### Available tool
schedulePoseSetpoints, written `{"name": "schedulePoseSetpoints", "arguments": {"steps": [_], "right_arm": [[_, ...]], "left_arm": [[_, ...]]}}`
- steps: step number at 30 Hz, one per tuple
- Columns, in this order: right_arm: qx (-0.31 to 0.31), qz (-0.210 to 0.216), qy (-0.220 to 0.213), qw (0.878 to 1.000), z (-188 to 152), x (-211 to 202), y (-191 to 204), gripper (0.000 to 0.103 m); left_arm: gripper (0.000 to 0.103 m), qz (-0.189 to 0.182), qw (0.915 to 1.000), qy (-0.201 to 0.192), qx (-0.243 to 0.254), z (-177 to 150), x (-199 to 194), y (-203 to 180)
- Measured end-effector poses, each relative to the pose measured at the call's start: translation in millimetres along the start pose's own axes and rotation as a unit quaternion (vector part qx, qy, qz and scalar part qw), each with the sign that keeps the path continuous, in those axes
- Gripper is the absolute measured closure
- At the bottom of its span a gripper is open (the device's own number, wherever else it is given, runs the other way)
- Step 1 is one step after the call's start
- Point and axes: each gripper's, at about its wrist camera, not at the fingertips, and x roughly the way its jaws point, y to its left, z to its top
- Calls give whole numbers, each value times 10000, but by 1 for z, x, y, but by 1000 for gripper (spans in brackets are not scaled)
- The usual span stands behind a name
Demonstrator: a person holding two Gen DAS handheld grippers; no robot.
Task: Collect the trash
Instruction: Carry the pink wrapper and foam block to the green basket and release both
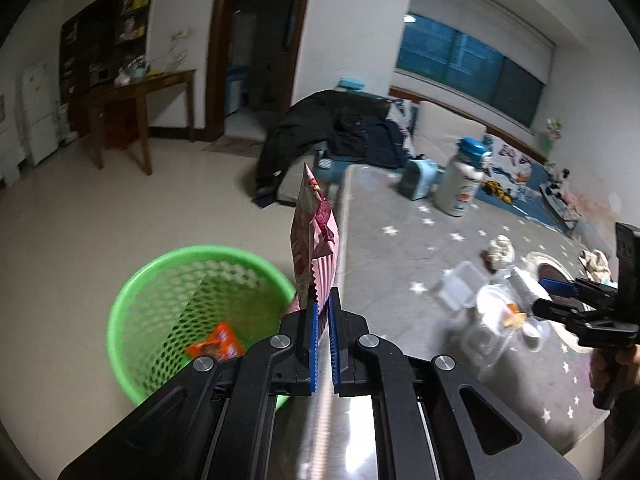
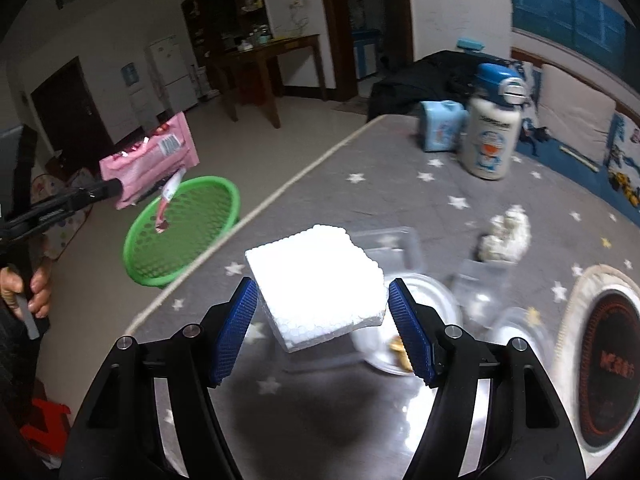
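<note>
Left hand-held gripper (image 1: 323,312) clenched on pink wrapper (image 1: 314,240), held upright past left edge of tabletop (image 1: 400,240), above green basket (image 1: 160,292) on floor. Right hand-held gripper (image 2: 322,300) grasping white foam block (image 2: 316,280) above tabletop, near clear plastic containers (image 2: 400,248).

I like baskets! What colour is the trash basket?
Bright green trash basket, clearest in the left wrist view.

Home: fridge (image 2: 170,66), cartoon bottle (image 2: 491,136)
</note>
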Motion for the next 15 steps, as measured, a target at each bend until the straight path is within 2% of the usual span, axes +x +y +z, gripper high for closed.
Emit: {"name": "schedulePoseSetpoints", "arguments": {"steps": [5,10,12,15], "right_arm": [[-129,188,62,9997,11,17,28,35],[-232,371,137,9989,21,35,53,35],[-265,408,166,9987,24,42,61,35],[-303,490,224,9981,28,52,72,35]], "left_arm": [[97,140,9992,254,-275,-9,15,33],[92,218,9975,465,-493,-21,33,59],[82,262,9964,565,-574,-27,40,69],[73,359,9951,614,-687,-34,42,79]]}}
